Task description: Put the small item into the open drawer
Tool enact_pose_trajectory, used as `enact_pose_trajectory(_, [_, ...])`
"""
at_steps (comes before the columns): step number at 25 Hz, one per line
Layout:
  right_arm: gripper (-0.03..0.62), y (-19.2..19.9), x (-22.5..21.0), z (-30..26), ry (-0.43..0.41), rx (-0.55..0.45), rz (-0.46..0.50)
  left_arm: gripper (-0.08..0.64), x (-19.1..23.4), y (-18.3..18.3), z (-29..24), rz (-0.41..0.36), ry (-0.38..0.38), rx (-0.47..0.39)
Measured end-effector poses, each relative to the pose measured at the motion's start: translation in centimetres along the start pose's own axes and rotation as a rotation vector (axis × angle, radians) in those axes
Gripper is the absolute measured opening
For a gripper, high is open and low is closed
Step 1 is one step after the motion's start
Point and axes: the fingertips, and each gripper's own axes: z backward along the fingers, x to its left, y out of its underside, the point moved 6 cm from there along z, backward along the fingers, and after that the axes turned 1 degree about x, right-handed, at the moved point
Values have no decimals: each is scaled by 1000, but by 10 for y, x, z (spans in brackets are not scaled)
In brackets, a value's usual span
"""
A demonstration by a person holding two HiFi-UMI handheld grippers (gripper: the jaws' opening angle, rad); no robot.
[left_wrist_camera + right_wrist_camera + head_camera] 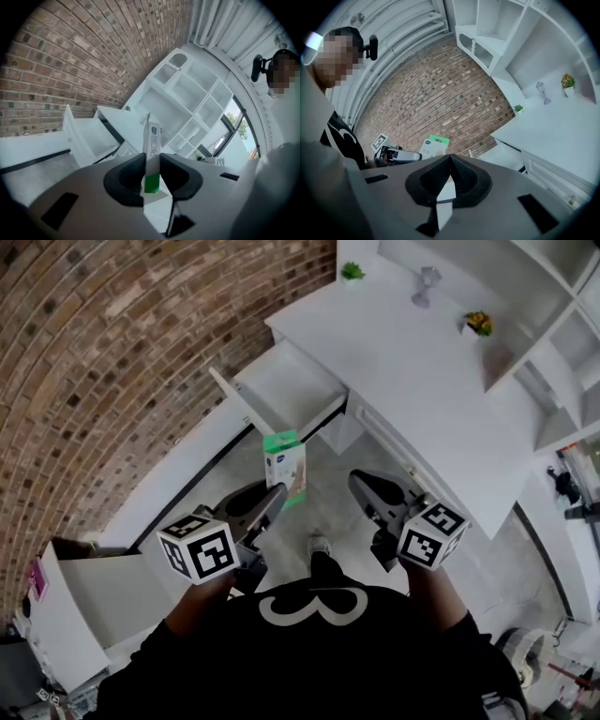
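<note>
The small item is a flat white box with a green end [284,460]. My left gripper [278,495] is shut on it and holds it upright in the air, in front of the open white drawer [281,390]. In the left gripper view the box [152,140] stands edge-on between the two black pads, and the drawer [89,136] lies to the left beyond it. My right gripper [361,482] hangs to the right of the box, apart from it. Its jaws [451,159] are shut with nothing between them. The right gripper view also catches the box [433,145] off to the left.
The drawer belongs to a white desk [412,371] that carries a small green plant [352,271], a grey figurine [427,285] and a flower pot [478,324]. White shelves [553,306] rise behind. A brick wall [112,352] runs along the left. An open cardboard box [94,587] stands lower left.
</note>
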Motion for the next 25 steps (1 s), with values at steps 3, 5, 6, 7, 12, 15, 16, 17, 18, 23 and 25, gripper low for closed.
enact_pose_trajectory(3, [11,-12,-17,-13,-11,-7,0,97,10,-9,-18,-3,-9,36])
enact_pose_trajectory(5, [11,-17,-22,-19,-17,-3,9,97,15,-16,-25,-10,-13,42])
enact_pose_trajectory(6, [11,-20,-24,-22,-19,1,15,97,17,-21,-28,-15,-14,37])
enact_pose_trajectory(7, [11,-23,-26,-24,-20,6,24,97,19,-26,-30,-18,-14,27])
enact_pose_trajectory(12, [11,-43,-33,-28,-20,6,78,97,23,-43,-37,-31,-8,-21])
enact_pose_trajectory(15, [11,-48,-34,-32,-16,15,96,97,30,-48,-37,-28,-16,-38])
enact_pose_trajectory(16, [11,-48,-33,-33,-15,20,101,97,32,-49,-37,-25,-17,-45])
enact_pose_trajectory(17, [11,-48,-33,-34,-13,23,106,97,33,-50,-37,-21,-17,-51])
enact_pose_trajectory(18, [11,-48,-33,-34,-9,26,111,97,35,-51,-38,-17,-16,-55])
enact_pose_trajectory(23, [11,-51,-36,-33,13,23,119,97,37,-56,-48,-18,5,-51])
enact_pose_trajectory(25, [11,-51,-39,-33,23,19,109,97,39,-59,-54,-16,18,-42])
